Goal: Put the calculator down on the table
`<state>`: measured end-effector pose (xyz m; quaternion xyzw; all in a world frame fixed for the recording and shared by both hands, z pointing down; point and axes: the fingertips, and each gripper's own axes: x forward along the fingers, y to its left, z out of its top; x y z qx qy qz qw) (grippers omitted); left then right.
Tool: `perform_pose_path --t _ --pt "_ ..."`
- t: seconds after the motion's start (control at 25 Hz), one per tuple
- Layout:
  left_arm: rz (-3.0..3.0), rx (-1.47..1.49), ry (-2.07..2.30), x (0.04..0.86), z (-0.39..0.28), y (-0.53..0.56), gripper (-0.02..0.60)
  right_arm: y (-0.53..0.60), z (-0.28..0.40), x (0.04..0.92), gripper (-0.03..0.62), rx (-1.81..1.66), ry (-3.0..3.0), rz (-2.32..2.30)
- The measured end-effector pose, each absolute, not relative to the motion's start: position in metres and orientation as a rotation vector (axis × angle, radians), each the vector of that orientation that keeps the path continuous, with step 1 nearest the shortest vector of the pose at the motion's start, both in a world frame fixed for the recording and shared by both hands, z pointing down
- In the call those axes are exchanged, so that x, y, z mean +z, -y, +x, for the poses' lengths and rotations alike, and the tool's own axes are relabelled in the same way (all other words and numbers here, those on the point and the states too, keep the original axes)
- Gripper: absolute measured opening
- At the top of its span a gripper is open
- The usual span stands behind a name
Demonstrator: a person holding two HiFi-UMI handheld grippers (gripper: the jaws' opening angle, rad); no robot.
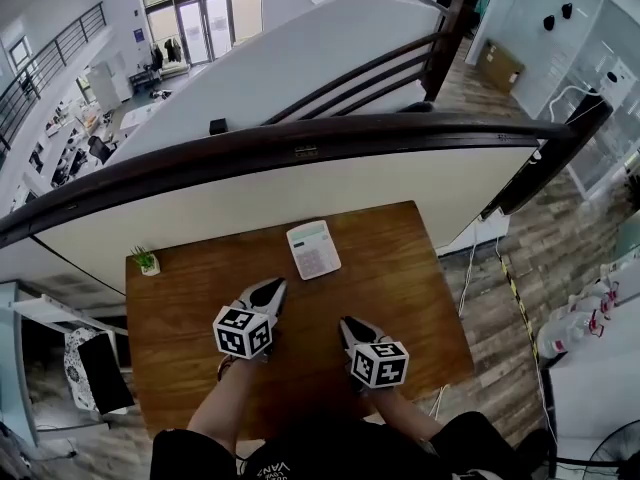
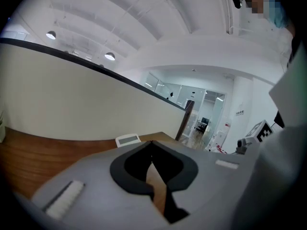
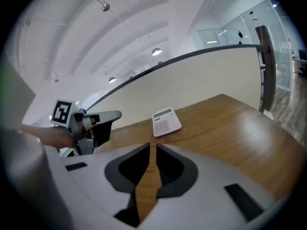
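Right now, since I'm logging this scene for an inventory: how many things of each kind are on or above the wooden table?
Calculator: 1
Potted plant: 1
Grippers: 2, the left gripper and the right gripper
Total: 4

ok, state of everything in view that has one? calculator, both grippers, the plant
calculator: lying flat, keys up, on the table near its far edge, touched by neither gripper.
left gripper: jaws shut, nothing between them.
right gripper: jaws a narrow slit apart, nothing between them.
potted plant: upright at the table's far left corner.
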<state>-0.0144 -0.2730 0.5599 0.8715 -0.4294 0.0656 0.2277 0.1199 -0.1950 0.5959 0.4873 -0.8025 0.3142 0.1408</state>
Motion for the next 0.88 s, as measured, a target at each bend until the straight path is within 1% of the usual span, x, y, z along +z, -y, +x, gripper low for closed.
perform_pose_path --t 0.16,0.4,0.6,0.88 --pt "2.431 0.213 1.157 0.555 -0.019 0.233 0.011 0.173 0.112 0.59 0.046 0.892 2.326 1.433" --pt "2.425 0.163 1.113 0.546 -0.034 0.181 0.011 0.143 0.097 0.574 0.038 0.859 2.347 1.47" --pt "2.419 0.168 1.091 0.55 -0.055 0.145 0.011 0.118 0.076 0.563 0.027 0.827 2.375 1.504" --pt "2.453 0.193 1.053 0.552 -0.067 0.108 0.011 0.082 0.053 0.56 0.02 0.798 2.384 1.531"
